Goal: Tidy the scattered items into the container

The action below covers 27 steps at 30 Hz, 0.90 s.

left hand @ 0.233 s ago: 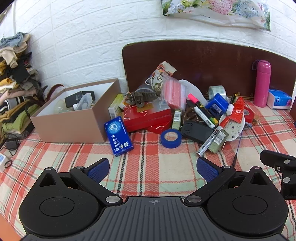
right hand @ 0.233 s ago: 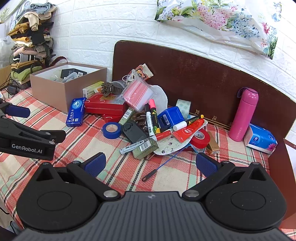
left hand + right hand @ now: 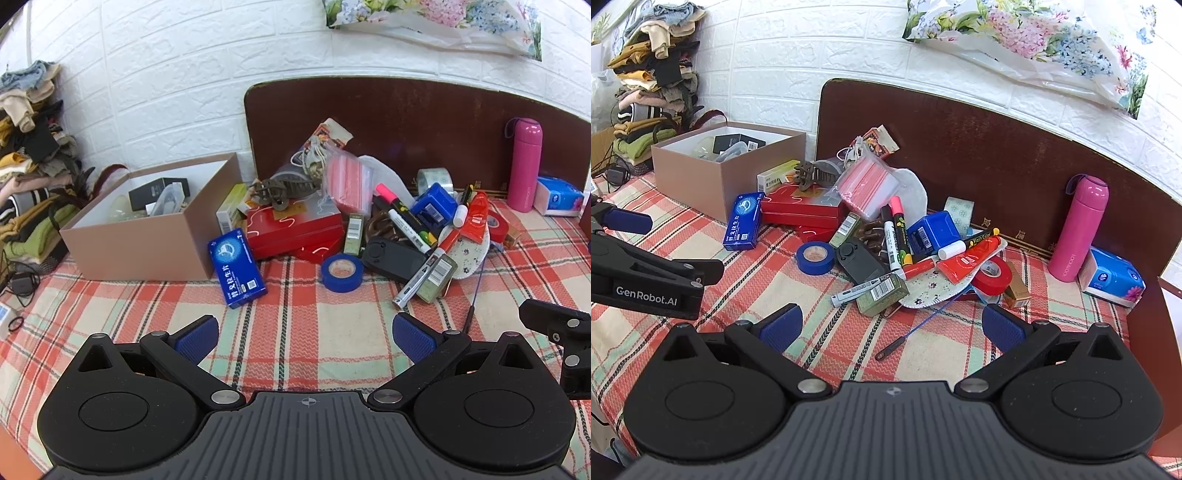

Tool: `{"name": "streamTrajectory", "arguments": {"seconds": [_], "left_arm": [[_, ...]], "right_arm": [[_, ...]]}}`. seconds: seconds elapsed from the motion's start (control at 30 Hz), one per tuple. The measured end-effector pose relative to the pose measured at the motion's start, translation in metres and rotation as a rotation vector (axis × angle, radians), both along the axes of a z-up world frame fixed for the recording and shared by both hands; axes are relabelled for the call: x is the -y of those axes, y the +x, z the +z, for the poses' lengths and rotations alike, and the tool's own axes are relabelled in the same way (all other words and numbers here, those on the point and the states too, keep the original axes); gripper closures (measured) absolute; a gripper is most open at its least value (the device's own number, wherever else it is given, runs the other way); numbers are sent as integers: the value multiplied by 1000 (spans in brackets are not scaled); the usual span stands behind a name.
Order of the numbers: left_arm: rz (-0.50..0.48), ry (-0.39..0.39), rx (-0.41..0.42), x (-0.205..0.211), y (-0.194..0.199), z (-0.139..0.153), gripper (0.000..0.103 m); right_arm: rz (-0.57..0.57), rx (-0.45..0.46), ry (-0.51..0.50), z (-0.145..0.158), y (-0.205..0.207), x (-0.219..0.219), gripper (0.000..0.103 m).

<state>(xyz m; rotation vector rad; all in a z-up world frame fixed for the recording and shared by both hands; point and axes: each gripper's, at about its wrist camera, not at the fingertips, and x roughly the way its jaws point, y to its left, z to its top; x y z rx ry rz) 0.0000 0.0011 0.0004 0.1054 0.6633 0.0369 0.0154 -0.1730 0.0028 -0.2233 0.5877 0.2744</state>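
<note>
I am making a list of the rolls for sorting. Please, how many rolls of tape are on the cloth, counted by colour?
Blue tape roll: 1
Red tape roll: 1
Clear tape roll: 1
Total: 3
All lie outside the cardboard box, in or beside the pile.

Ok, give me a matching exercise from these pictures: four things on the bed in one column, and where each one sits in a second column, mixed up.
Things:
1. blue tape roll
2. pink flask
3. hair claw
4. blue medicine box

Places:
A. standing upright by the brown headboard
B. leaning against the cardboard box
C. on top of the red box
D. flat on the checked cloth, in front of the pile

Pairs: 1-D, 2-A, 3-C, 4-B
</note>
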Motion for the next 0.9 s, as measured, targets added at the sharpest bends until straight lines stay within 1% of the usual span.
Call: {"name": "streamTrajectory", "arguments": {"seconds": [0.9], "left_arm": [[5,-11,-14,-3,2,-3,0]], "right_arm": [[-13,2,-3,-6,-1,-2,0]]}}
